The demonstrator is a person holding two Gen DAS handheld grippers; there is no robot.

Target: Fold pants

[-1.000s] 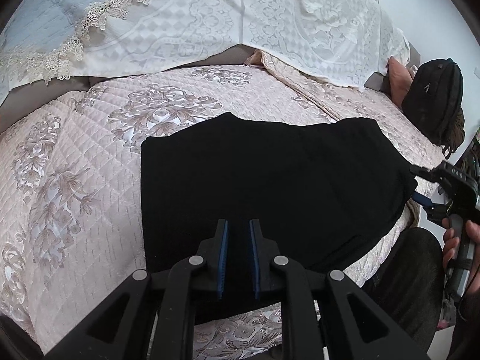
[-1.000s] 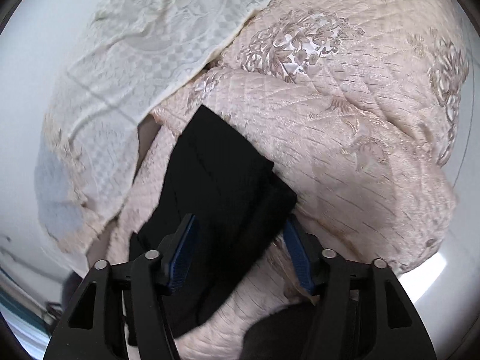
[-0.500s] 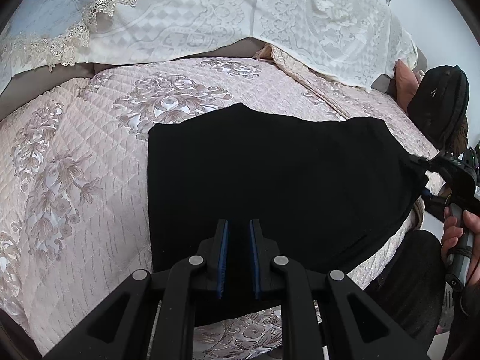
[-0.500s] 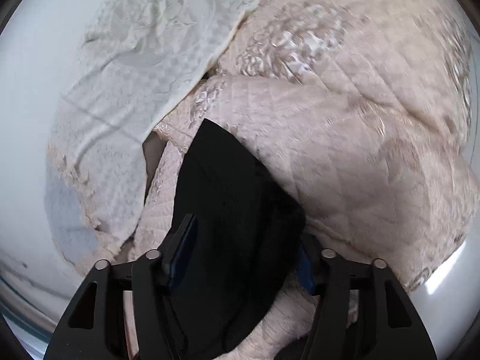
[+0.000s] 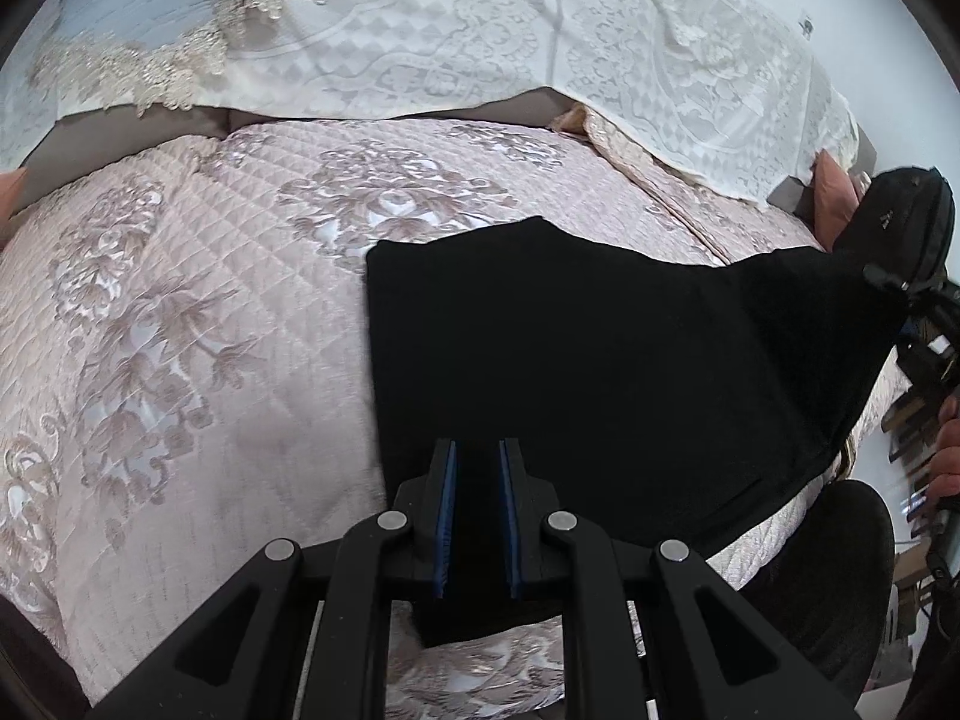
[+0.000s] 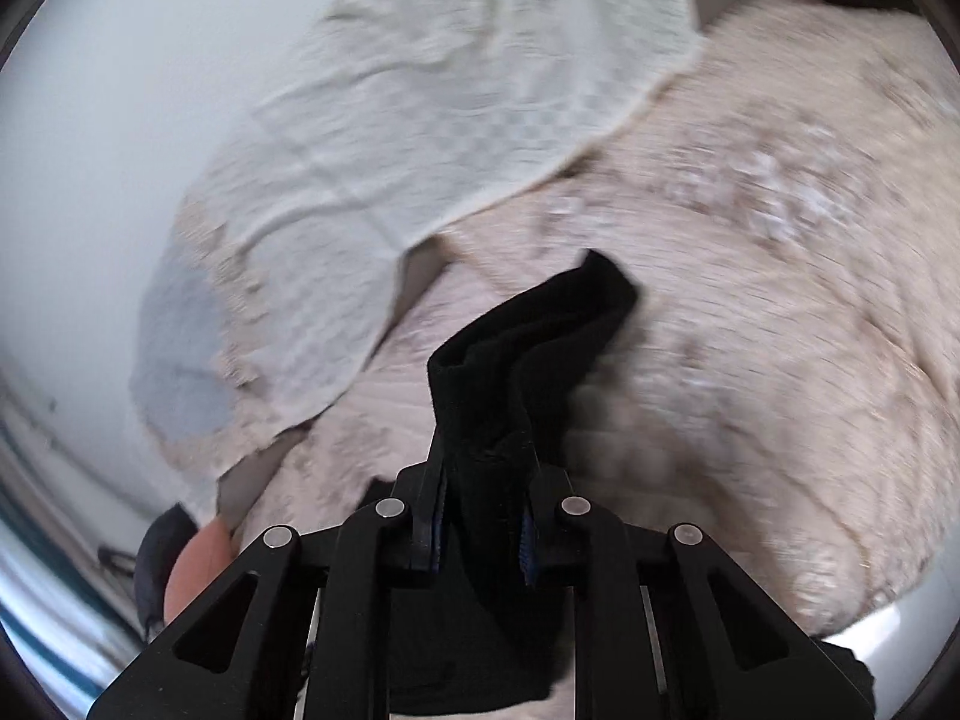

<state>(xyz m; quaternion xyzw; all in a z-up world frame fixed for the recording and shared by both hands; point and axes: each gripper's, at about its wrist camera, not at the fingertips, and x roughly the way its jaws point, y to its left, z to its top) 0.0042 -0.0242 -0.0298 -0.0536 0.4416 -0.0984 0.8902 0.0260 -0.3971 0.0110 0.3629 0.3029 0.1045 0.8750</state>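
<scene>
Black pants (image 5: pixel 600 360) lie flat across the pink quilted bedspread (image 5: pixel 180 330). My left gripper (image 5: pixel 478 447) sits at their near edge, its blue pads narrow with black cloth between them. At the far right, my right gripper (image 5: pixel 900 294) holds the pants' right end raised off the bed. In the right wrist view the jaws of the right gripper (image 6: pixel 483 468) are closing on a bunched fold of the pants (image 6: pixel 540 324), which rises between the pads and stands above the bedspread (image 6: pixel 750 330).
A white lace cover (image 5: pixel 480 30) drapes the headboard side behind the quilt. A black backpack (image 5: pixel 900 222) and an orange cushion (image 5: pixel 834 192) rest at the bed's right end. A person's hand (image 5: pixel 945 450) and dark trouser leg (image 5: pixel 840 570) are at the right.
The right gripper's jaws went from wide around the pants' end to pinched on it, and lifted that end off the bed. The left gripper shifted slightly and stayed narrow on the cloth.
</scene>
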